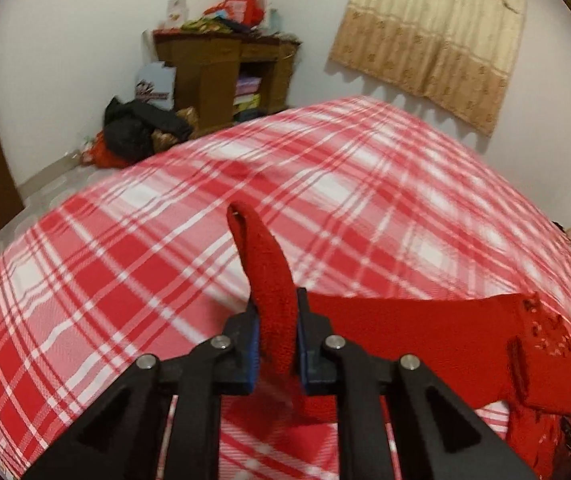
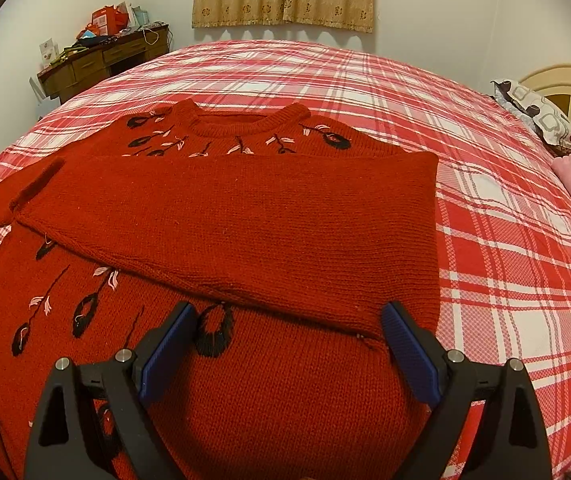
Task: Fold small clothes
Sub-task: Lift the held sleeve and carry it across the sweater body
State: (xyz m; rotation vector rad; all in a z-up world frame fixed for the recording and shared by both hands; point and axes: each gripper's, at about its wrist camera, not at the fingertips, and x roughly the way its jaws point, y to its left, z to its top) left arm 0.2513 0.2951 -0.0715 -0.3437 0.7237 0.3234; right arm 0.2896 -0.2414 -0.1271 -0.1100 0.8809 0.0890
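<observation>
Left gripper clamped on sweater sleeve; right gripper open above sweater body.

The left gripper (image 1: 278, 344), lower centre of its frame, has its blue pads pressed on the cuff end of the red sweater (image 2: 245, 220), the sleeve (image 1: 263, 264) standing up between them. The right gripper (image 2: 289, 356) hangs with jaws spread wide and empty. The sweater lies flat on the plaid bedsheet (image 2: 505, 240), mid-frame, one sleeve folded across the chest.

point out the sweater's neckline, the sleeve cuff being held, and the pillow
neckline (image 2: 245, 122): right wrist view, on the ribbed collar band
sleeve cuff (image 1: 269, 280): left wrist view, on the strip sticking up between the gripper pads
pillow (image 2: 541, 112): right wrist view, on its patterned cover
</observation>
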